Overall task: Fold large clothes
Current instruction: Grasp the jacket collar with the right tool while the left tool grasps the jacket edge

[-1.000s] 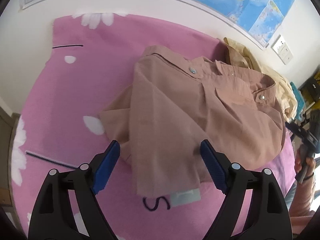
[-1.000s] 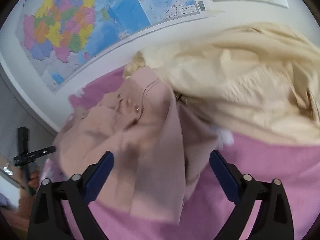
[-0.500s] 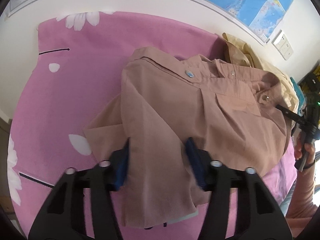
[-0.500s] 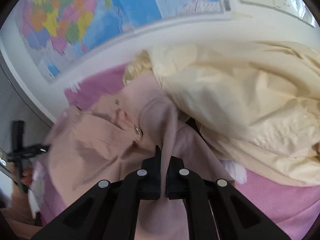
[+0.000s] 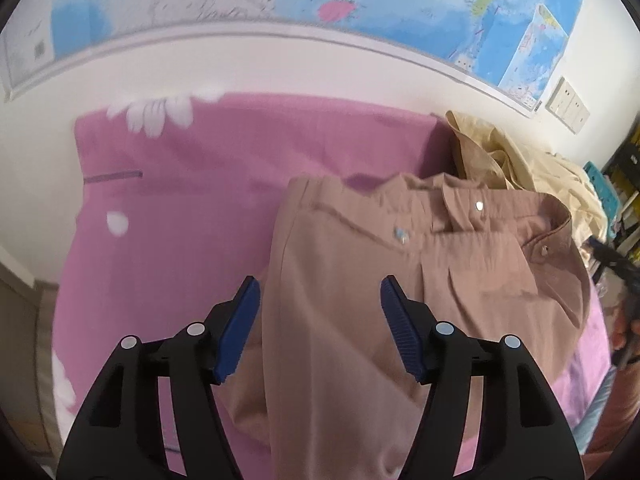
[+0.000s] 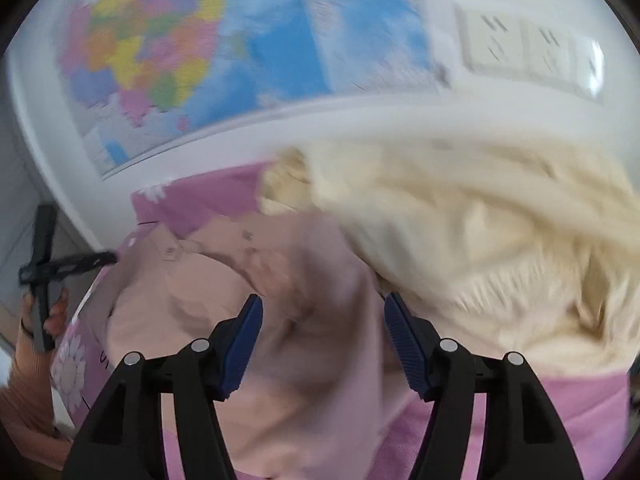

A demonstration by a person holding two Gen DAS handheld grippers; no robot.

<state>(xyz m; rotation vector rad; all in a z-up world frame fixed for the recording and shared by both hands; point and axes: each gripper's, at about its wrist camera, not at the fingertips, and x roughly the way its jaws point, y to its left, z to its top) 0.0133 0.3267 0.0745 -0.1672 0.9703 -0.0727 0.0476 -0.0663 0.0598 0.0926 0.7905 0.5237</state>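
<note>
While both grippers hang over the cloth: the step in hand looks like the pause between two folds of the dusty-pink button-up shirt.
Left gripper: jaws stand apart after just widening; shirt fabric lies below and between the blue pads, but they do not press on it.
Right gripper: jaws likewise apart, having just opened from a pinch; the pink cloth beneath is blurred, and nothing is clamped.
Shirt's place: on the pink flower-printed bed cover, toward its right side in the left wrist view, collar and snap buttons nearest the wall edge, one side already turned inward in a long straight fold.
Neighbour: a crumpled cream-yellow garment lies against the shirt at the wall-side corner of the cover, touching or overlapping it; which, I cannot tell.
Backdrop: a coloured wall map and white wall sockets.
Doing it well: I would take the hem end with both grippers level, each biting the full stack of layers near an outer edge, then carry it toward the collar in one even sweep.
Watch for: snagging the cream garment, and one hand leading, which would skew the fold.
</note>
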